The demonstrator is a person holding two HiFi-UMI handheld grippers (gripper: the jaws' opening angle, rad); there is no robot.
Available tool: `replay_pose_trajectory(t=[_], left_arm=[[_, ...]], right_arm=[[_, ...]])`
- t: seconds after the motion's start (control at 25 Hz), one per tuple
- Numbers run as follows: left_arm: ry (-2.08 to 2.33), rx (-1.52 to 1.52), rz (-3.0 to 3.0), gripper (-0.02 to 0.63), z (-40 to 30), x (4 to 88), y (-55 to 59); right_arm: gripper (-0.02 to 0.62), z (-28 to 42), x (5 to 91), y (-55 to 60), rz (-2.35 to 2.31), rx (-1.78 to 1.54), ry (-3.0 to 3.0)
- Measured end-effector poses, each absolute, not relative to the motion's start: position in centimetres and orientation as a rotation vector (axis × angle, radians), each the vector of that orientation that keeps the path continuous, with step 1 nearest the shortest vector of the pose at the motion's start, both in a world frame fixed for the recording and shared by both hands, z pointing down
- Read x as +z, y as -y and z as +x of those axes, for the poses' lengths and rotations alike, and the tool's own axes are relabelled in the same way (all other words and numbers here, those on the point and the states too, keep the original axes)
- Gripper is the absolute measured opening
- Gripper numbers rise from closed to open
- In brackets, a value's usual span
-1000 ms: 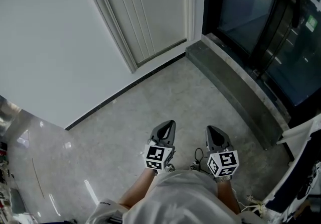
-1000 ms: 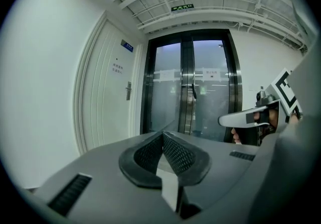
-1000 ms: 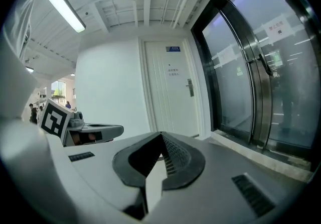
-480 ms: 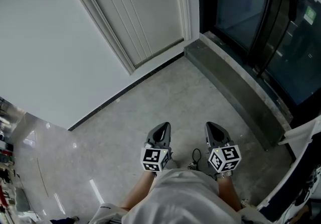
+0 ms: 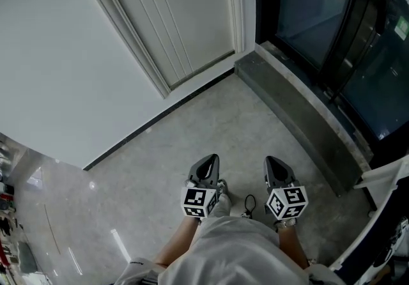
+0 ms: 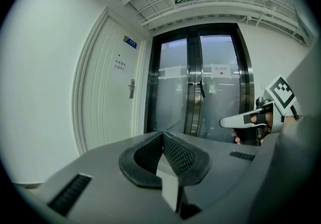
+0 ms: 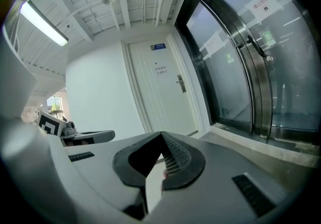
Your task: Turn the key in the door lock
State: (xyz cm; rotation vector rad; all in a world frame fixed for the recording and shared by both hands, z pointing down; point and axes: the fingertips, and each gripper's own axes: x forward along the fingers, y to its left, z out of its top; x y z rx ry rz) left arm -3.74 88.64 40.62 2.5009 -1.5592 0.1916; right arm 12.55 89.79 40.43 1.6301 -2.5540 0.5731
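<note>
facing a panelled white door [image 5: 185, 15], left claw [image 5: 208, 163] and right claw [image 5: 273, 163] sit closed, empty.

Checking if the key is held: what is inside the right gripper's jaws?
The right gripper is shut, pads meeting at the tips with nothing between. Lower in the gap sits a pinkish spot, unidentifiable; deeper inside is covered.

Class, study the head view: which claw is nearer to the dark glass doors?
Right. The right claw is on the side where the glass doors stand, ahead and to its right. The left claw is beside it, on the side away from them.
</note>
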Motion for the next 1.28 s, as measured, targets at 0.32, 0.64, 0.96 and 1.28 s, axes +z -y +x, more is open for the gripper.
replay_pose_trajectory(t=[0.32, 0.64, 0.96, 1.28], left_arm=[[1.497, 0.104, 2.571, 0.008, -6.5, 38.5, -78.7], [1.475, 0.087, 2.589, 0.008, -12.0, 38.0, -71.7], [1.473, 0.069, 2.580, 0.008, -14.7, 37.9, -67.3], [1.520, 0.119, 2.529, 0.008, -14.5, 39.7, -62.9]], right_arm=[[0.002, 8.1, 38.1, -81.0, 1.640, 0.476, 2.528], [0.002, 2.3, 37.2, -74.2, 1.688, 0.417, 2.497], [0.002, 0.0, 37.7, -69.5, 1.691, 0.447, 2.454], [0.002, 0.7, 39.2, -64.0, 1.665, 0.466, 2.485]])
